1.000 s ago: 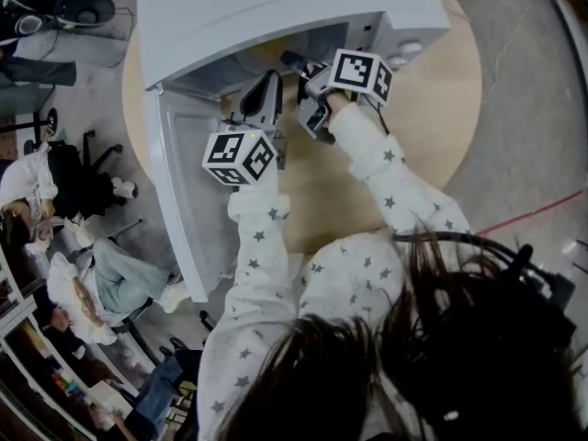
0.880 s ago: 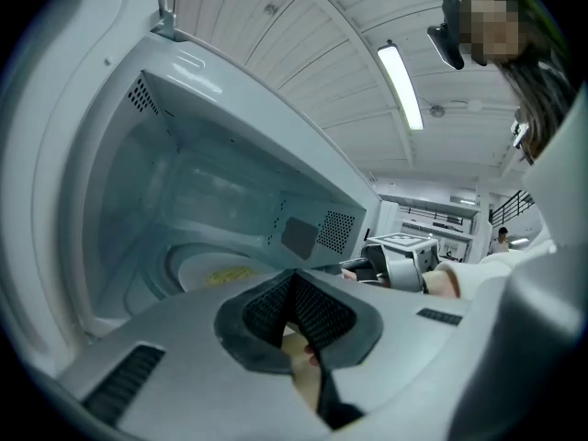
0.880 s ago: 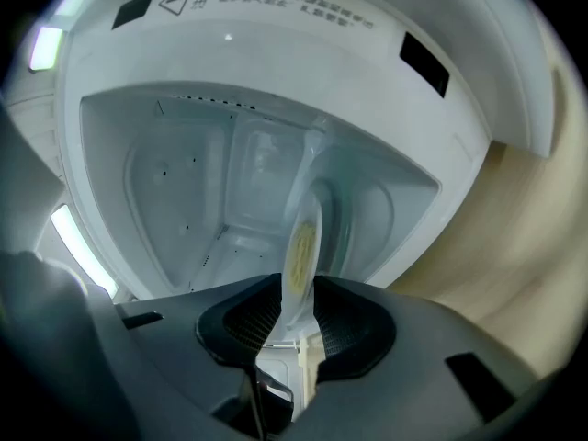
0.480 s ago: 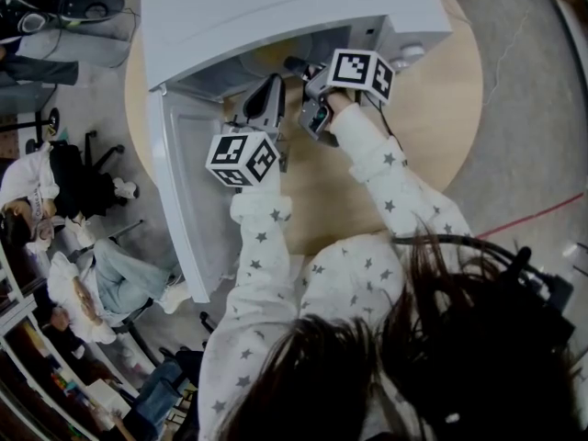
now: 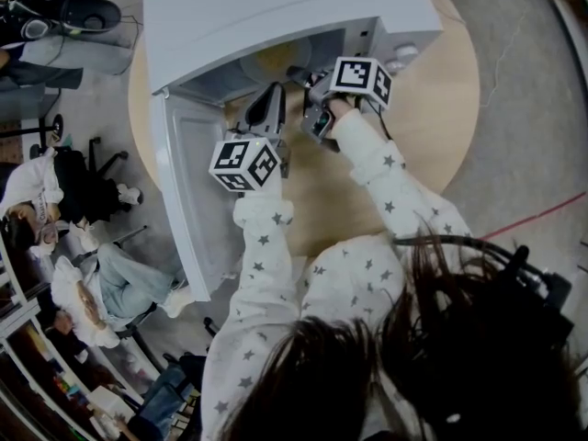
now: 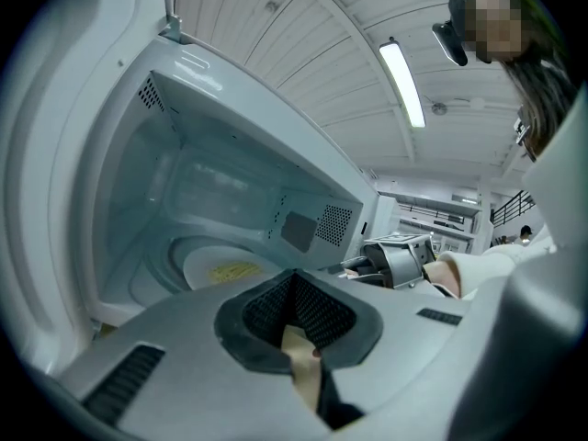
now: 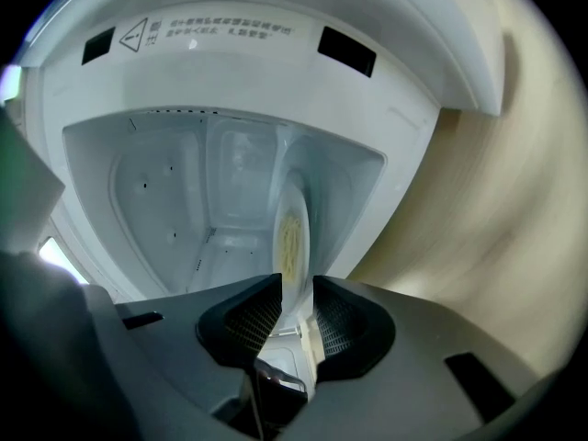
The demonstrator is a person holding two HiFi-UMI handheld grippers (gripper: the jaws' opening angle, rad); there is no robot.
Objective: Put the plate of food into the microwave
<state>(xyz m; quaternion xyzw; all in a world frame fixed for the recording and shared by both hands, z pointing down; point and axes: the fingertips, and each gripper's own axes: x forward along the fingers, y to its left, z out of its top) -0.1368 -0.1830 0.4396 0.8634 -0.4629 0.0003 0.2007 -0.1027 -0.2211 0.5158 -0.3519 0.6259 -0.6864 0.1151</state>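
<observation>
**Head and gripper views, plate at the microwave.** Your right gripper [image 7: 294, 294] is clamped on the near rim of the plate [image 7: 292, 232]. The plate, with its yellow food, lies inside the cavity of the microwave [image 5: 276, 7], low over the floor. The cavity's side walls stand apart from the plate's edge on both sides. The door [image 5: 188, 200] hangs wide open at your left. Your left gripper [image 6: 294, 281] has its jaws together, holding nothing. It sits just outside the opening, beside the right one and between it and the door. The round wooden table [image 5: 432, 118] shows open top at your right.
</observation>
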